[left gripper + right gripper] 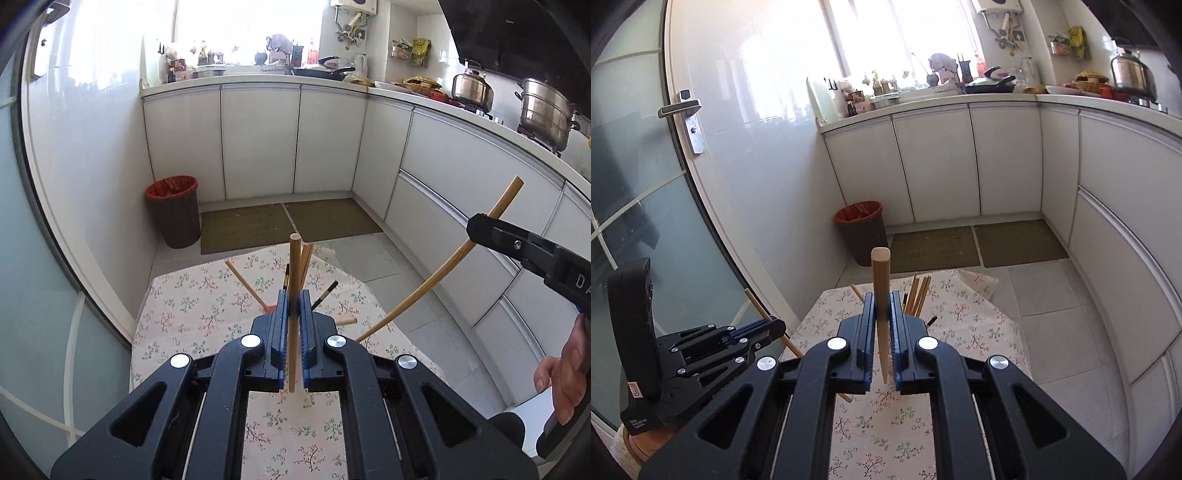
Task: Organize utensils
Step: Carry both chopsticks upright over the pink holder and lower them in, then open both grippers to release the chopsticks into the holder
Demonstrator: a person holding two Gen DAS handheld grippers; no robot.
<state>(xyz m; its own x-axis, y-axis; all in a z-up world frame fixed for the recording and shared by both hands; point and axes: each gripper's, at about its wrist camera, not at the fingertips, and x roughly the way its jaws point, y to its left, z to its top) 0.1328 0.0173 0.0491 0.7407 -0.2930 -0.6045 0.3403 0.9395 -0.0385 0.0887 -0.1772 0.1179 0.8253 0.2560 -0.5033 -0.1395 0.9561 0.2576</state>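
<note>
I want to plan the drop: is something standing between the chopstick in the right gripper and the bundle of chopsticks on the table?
Nothing visible does. The right gripper holds its chopstick above the floral tablecloth, and the bundle of chopsticks stands just ahead, slightly right.

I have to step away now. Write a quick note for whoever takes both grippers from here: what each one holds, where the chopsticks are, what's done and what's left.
Left gripper: shut on one wooden chopstick, held upright between its pads.
Right gripper: shut on another wooden chopstick, also upright.
Both are held above the table with the floral cloth.
Behind the grippers a bundle of chopsticks stands together, in a holder that is mostly hidden. A dark chopstick leans there too, and one light stick slants away to the left.
Done: some chopsticks gathered.
Left: place the two held ones with the bundle, then check the cloth for strays.
</note>
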